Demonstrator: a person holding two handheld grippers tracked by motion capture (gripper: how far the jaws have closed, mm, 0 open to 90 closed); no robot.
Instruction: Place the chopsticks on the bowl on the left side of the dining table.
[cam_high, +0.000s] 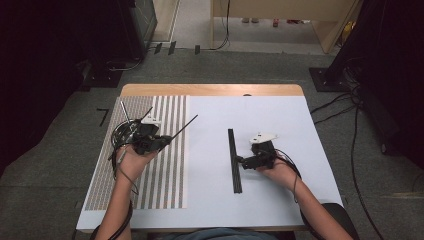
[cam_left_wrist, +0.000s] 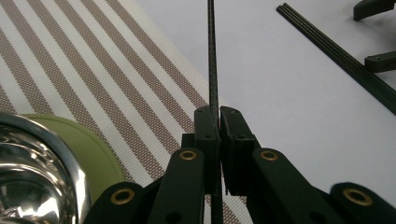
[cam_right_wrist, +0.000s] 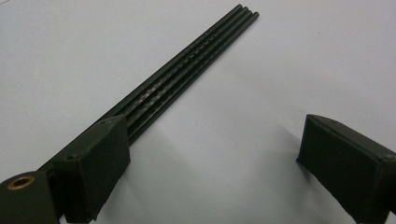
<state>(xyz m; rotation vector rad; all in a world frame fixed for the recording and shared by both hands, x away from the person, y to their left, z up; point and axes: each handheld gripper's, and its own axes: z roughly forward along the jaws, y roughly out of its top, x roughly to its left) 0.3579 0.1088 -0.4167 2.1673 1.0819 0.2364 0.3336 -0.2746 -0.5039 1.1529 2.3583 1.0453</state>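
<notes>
From the high view I have my left gripper (cam_high: 167, 138) clamped on one thin black rod (cam_high: 184, 127), lifted over the striped mat (cam_high: 165, 185); the bundle of rods (cam_high: 234, 160) lies on the white table (cam_high: 280, 125), grey carpet around.

The left gripper view confirms the pinch.

In the right gripper view, jaws stand wide beside the bundle. Next, I judge, the rod joins the bundle.

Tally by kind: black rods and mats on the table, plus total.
Thin black rods lying side by side: 4
Thin black rod clamped in left gripper: 1
Brown-and-white striped mat: 1
Total: 6
</notes>
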